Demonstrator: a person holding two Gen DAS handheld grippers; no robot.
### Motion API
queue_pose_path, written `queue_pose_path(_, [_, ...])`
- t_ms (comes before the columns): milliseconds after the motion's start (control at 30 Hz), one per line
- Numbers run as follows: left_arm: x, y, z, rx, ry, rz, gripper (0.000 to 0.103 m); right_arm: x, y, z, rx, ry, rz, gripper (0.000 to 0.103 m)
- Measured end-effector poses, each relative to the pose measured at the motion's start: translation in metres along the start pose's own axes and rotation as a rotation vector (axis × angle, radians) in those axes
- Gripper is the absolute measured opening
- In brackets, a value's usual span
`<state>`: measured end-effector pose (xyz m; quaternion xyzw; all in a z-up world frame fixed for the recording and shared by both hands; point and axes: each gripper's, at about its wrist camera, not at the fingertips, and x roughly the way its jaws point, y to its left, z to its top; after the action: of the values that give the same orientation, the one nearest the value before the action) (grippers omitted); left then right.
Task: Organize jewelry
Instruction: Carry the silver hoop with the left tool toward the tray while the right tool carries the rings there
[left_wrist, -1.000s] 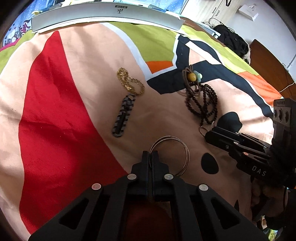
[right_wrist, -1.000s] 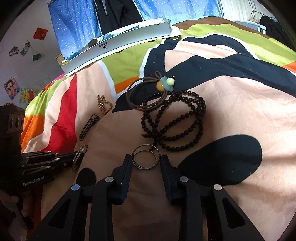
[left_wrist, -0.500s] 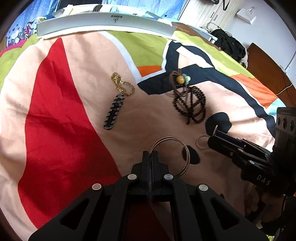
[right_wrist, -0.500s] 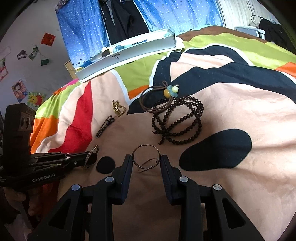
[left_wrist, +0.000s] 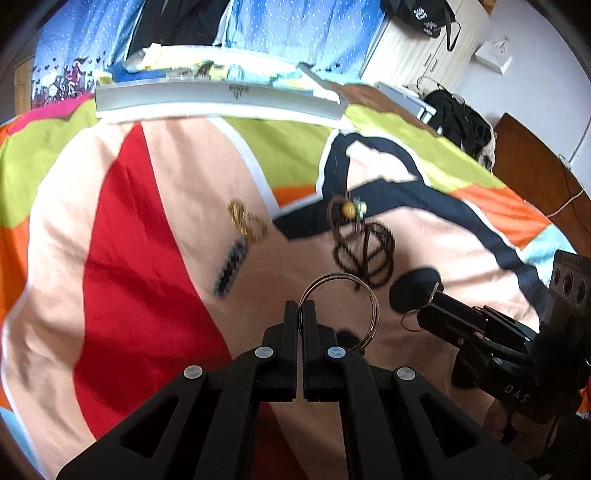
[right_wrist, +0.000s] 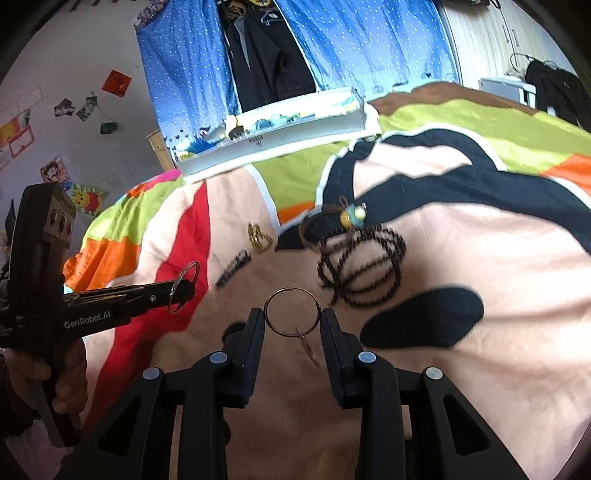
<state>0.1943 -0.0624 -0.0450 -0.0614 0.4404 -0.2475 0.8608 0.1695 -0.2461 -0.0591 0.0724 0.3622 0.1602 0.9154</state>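
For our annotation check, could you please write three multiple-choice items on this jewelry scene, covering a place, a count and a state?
1. Where is the white tray?
A. at the bedspread's far edge
B. under the left gripper
C. on the floor

2. How many pieces lie on the bedspread?
A. one
B. four
C. seven

3. The left gripper is:
A. wide open
B. shut on the large hoop
C. out of view

Answers: 1 A, it lies beyond all the jewelry; 2 B, gold chain, dark clip, bead bracelet, hair tie; 3 B, its fingers pinch the rim.
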Motion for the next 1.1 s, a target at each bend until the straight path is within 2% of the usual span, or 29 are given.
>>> queue_pose_path(167, [-0.004,0.008,0.04,-0.032,-0.039,0.009,0.0,0.002,0.001,0.036,-0.059,-0.043,0.026,0.029])
queue_pose_path(367, [-0.008,0.023,0.106,-0.033,-0.131,0.051,0.0,0.017,-0.002,0.102,-0.119,-0.115,0.077,0.029])
queue_pose_path(500, [0.001,0.04,0.156,-0.06,-0.189,0.094,0.0,0.042,-0.004,0.156,-0.152,-0.149,0.111,0.029])
queue_pose_path(667, [0.014,0.058,0.212,-0.083,-0.242,0.152,0.0,0.074,-0.009,0.209,-0.172,-0.214,0.112,0.029])
queue_pose_path(833, [0.041,0.072,0.247,-0.103,-0.222,0.215,0.0,0.108,-0.021,0.235,-0.148,-0.25,0.06,0.029])
queue_pose_path(1100, [0.084,0.083,0.25,-0.114,-0.148,0.325,0.0,0.148,-0.047,0.23,-0.088,-0.192,0.0,0.03])
